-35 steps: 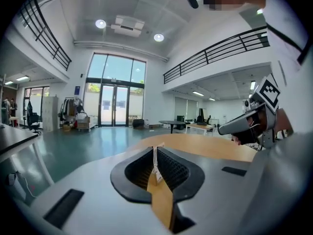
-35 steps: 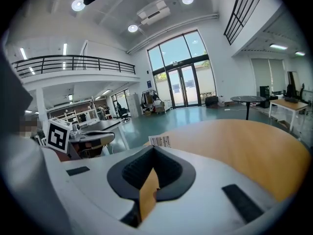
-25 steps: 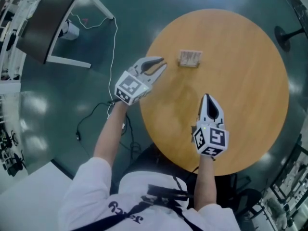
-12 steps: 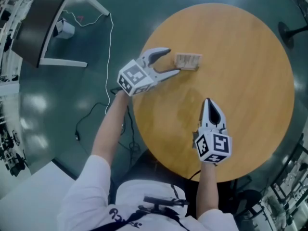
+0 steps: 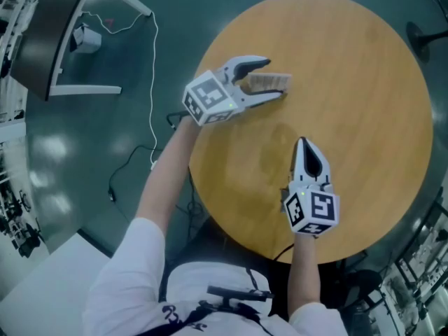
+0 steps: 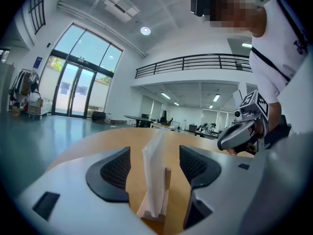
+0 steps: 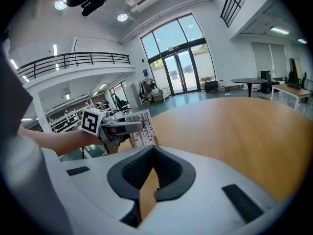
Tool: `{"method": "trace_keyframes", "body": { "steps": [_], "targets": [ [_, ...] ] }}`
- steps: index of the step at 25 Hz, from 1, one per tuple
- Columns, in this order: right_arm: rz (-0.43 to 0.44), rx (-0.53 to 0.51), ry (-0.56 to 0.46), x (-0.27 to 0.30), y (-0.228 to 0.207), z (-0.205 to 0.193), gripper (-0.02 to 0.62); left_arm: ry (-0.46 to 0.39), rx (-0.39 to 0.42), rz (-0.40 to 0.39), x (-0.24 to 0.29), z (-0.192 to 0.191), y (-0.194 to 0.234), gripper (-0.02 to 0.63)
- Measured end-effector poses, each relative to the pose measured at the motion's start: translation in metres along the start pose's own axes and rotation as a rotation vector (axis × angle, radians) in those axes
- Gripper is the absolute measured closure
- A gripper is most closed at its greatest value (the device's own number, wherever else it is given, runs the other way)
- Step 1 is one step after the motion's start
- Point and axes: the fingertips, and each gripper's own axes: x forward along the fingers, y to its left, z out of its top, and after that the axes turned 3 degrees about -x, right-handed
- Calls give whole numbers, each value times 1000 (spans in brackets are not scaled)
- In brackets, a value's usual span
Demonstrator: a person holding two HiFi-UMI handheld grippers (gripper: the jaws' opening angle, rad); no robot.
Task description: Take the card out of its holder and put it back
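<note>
Straddling the card with the left tongs: released, just been opening to full spread. The card between the two pads but touched by neither, with a gap of bare counter on each side in the left gripper view. Standing upright in its wooden holder, on the far left part of the round counter, well away from the edge near the person.

Seen edge-on from the left tongs, so with flat faces turned to the pads and long axis along the pointing direction of the tongs. Same in the head view: the card lengthwise inside the open fork of the left tongs. Probably only a closing needed next, then a lift straight up out of the slot, perhaps with the light holder rising along.

Clearly nearer to the left hand. Holding the right tongs well apart from the card, closer to the person, clenched with nothing inside. Only a thin slit of counter between the pads of the right tongs in the right gripper view.

Hard to tell:
- Depth of the card in the slot, hidden low behind the body of the left tongs.
- One thick sheet or several thin ones.
- Print on the card face, visible from the right gripper view as lines but too small to read.
- In the head view, partly covered by the far jaw.
</note>
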Motion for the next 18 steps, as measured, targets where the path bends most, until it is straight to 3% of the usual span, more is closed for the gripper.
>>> {"method": "trace_keyframes", "body": {
  "steps": [6, 11, 18],
  "targets": [
    [-9, 1, 10, -1, -7, -6, 575, 33, 8, -94, 17, -4, -12, 310],
    [-11, -10, 23, 0, -6, -9, 575, 45, 22, -102, 22, -2, -9, 413],
    [-26, -53, 21, 3, -4, -10, 575, 35, 38, -133, 24, 2, -11, 493]
  ]
}}
